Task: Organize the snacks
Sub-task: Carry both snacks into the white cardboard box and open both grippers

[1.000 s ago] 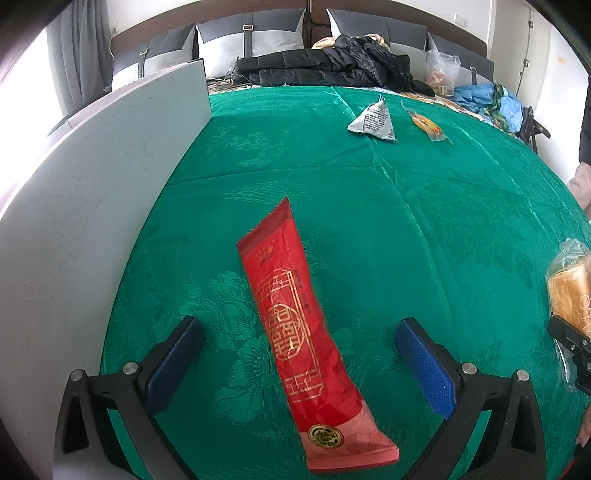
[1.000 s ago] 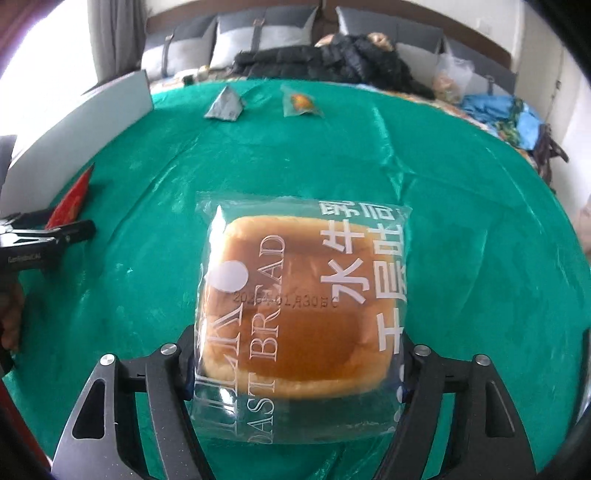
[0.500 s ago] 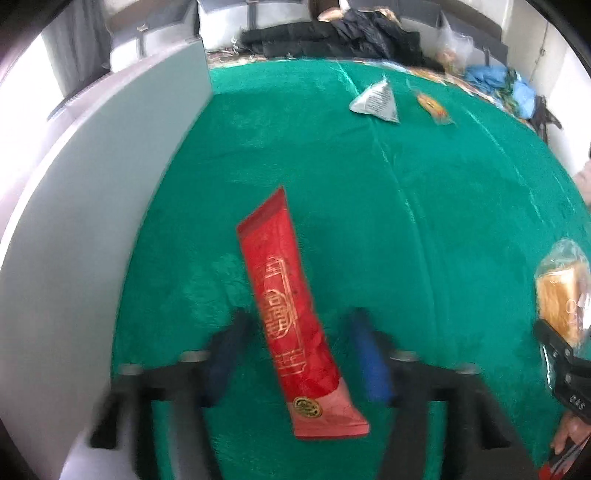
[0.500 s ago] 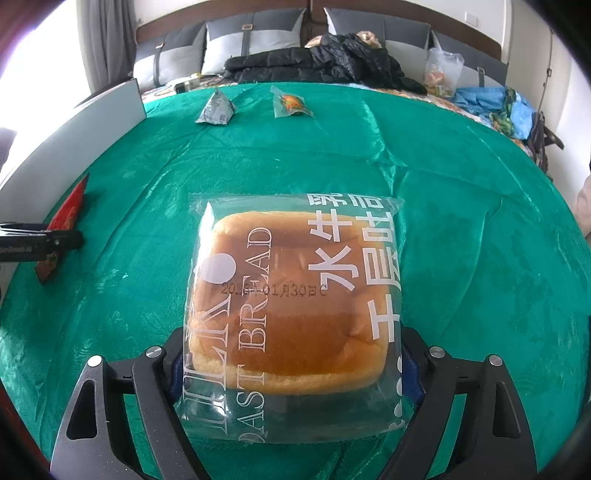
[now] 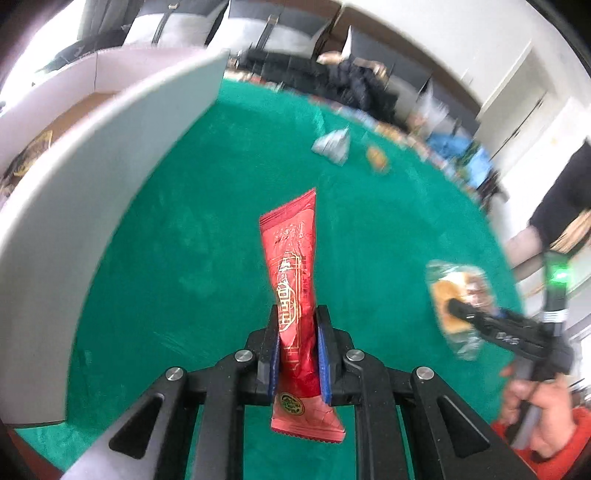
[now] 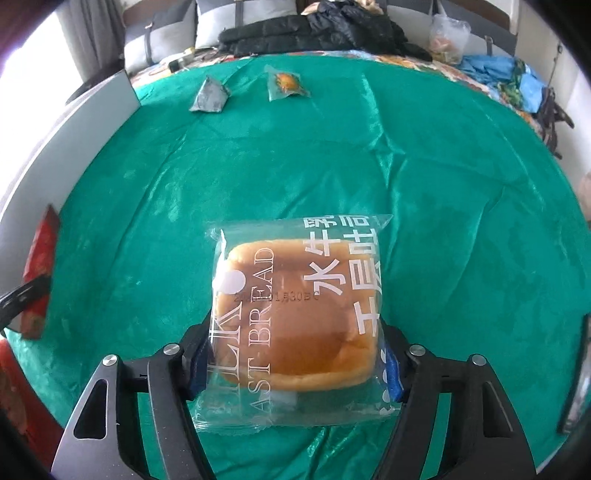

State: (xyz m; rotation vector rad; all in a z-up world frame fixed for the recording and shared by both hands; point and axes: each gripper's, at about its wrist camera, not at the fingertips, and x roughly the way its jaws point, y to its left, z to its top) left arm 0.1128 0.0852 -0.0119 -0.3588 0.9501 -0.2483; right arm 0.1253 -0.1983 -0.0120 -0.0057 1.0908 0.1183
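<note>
You are working over a table with a shiny green cloth on it. Far back on the cloth lie a small grey pointed packet and, just beside it, a clear little bag with something orange inside. A white board stands along the left edge.

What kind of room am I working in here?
Probably a bedroom: the green cloth seems spread over a bed, with grey padded headboard panels behind, and a black jacket and blue clothes heaped along its far edge.
</note>
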